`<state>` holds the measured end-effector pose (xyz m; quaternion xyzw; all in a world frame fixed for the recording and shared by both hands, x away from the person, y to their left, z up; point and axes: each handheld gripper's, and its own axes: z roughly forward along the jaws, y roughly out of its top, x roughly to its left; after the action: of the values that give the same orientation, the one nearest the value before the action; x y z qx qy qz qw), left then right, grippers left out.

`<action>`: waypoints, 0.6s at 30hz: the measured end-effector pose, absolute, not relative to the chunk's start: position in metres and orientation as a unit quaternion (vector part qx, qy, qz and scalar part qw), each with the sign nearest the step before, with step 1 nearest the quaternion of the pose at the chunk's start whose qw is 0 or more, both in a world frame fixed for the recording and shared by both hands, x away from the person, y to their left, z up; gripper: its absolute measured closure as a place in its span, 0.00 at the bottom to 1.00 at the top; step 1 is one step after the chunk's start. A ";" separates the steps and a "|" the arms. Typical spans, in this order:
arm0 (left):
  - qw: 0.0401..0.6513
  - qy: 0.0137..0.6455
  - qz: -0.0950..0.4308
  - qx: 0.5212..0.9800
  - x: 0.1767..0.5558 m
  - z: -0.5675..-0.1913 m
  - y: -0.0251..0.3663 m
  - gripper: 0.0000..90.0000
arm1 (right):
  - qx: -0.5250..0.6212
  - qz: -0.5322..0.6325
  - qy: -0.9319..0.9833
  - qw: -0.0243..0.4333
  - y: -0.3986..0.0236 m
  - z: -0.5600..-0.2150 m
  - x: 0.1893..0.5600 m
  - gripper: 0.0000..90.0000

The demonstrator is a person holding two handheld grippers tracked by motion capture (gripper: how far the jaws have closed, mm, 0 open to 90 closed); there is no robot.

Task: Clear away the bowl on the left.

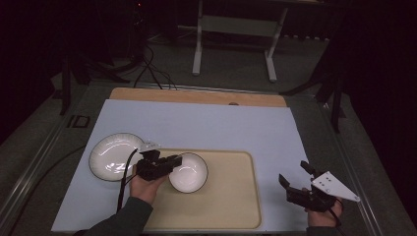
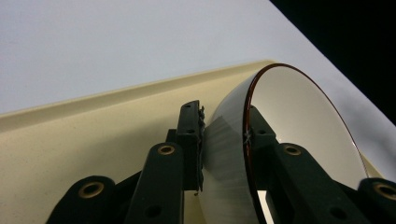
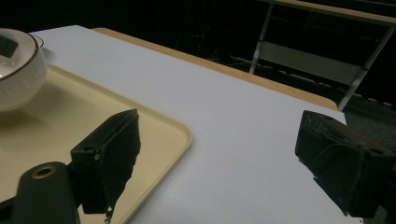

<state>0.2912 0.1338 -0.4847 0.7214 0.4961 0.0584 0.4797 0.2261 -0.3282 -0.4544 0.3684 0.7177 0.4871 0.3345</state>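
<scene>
On the beige tray [image 1: 231, 206], the left gripper [image 1: 173, 161] pinches the white bowl [image 1: 189, 173] by its rim, likely for placing; right of the tray, the right gripper [image 1: 295, 178] waits, jaws spread.

In the left gripper view the bowl [image 2: 299, 121] runs off the bottom and right edges, its base out of sight. In the right gripper view the left edge cuts the bowl [image 3: 16, 70] (a dark patch at its rim is perhaps the other gripper's jaw). From above, the left gripper [image 1: 173, 162] covers part of the plate [image 1: 110, 155].
</scene>
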 end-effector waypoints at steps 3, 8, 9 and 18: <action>0.476 0.496 0.058 0.724 0.292 -0.486 0.133 0.83 | 0.368 0.487 0.718 0.335 -0.328 -0.454 0.226 0.15; 0.468 0.495 0.055 0.729 0.293 -0.491 0.128 0.83 | 0.369 0.487 0.717 0.335 -0.328 -0.454 0.226 0.15; 0.466 0.495 0.055 0.731 0.293 -0.492 0.127 0.83 | 0.369 0.487 0.717 0.335 -0.329 -0.454 0.226 0.15; 0.450 0.494 0.048 0.742 0.295 -0.501 0.119 0.82 | 0.369 0.487 0.717 0.335 -0.329 -0.454 0.225 0.15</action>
<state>0.2948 0.1190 -0.5014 0.7425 0.4941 0.0476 0.4498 0.2253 -0.3288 -0.4539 0.3692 0.7168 0.4874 0.3351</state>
